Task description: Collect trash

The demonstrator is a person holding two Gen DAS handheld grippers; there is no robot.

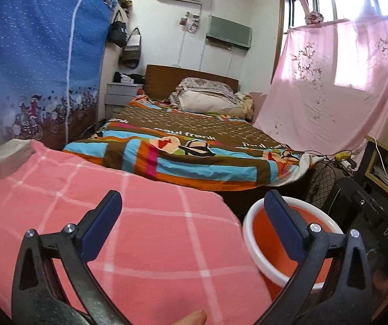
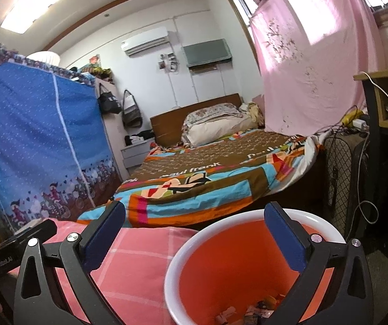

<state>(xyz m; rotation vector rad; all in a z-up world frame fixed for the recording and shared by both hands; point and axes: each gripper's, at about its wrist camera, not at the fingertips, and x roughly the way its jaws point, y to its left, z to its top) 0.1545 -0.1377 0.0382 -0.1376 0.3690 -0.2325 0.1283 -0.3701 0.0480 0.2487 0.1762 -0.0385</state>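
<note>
An orange bin with a white rim stands below my right gripper, which is open and empty above it. Several scraps of trash lie at the bin's bottom. In the left wrist view the same bin is at the lower right, beside a surface covered by a pink checked cloth. My left gripper is open and empty above that cloth. A whitish crumpled object lies on the cloth at the far left, blurred.
A bed with a colourful sheet lies ahead. A blue fabric wardrobe stands left. A pink curtain, a fan grille, cables and a wooden desk are on the right. The other gripper's black body shows at lower left.
</note>
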